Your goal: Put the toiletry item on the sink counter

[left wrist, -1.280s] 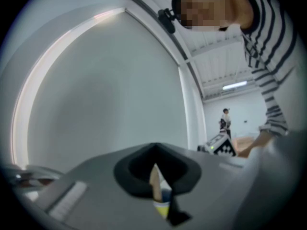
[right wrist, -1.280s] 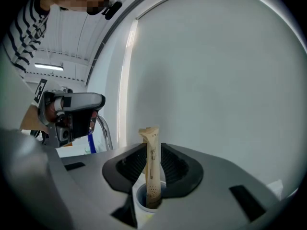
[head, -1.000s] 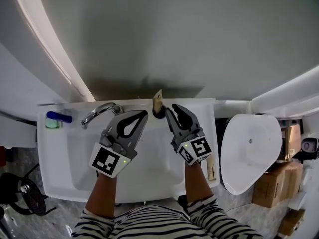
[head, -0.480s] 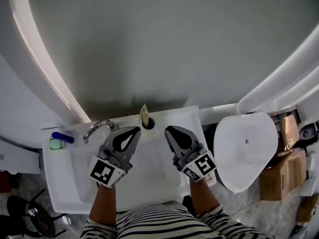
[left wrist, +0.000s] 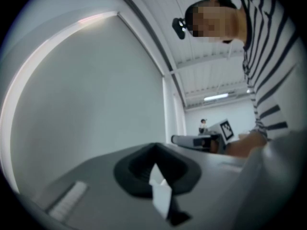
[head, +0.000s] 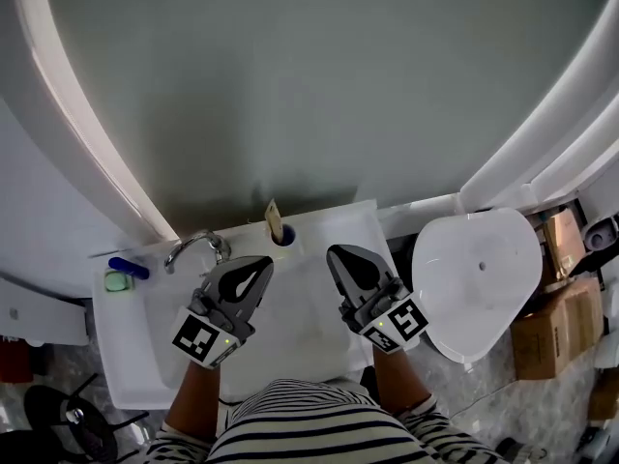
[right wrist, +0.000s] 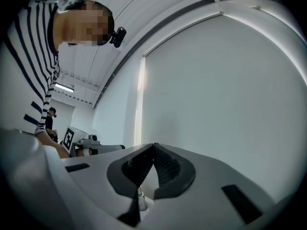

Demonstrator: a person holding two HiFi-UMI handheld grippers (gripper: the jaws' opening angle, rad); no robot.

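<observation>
Bathroom, probably a mock-up in a larger hall. White sink counter (head: 135,346) with chrome faucet (head: 193,247); white toilet (head: 479,283), lid closed, just beside it; large rounded grey wall panel (head: 290,85) with lit edge above. Cardboard boxes (head: 553,322) on the floor (head: 488,387) by the toilet. High ribbed ceiling (left wrist: 201,56) with strip light (left wrist: 216,97) in the left gripper view.

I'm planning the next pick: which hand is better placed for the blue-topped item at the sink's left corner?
Left, probably. The left tool sits nearer the blue-topped item; the right tool would have to cross past the faucet. Both tools are shut, so it must open first.
</observation>
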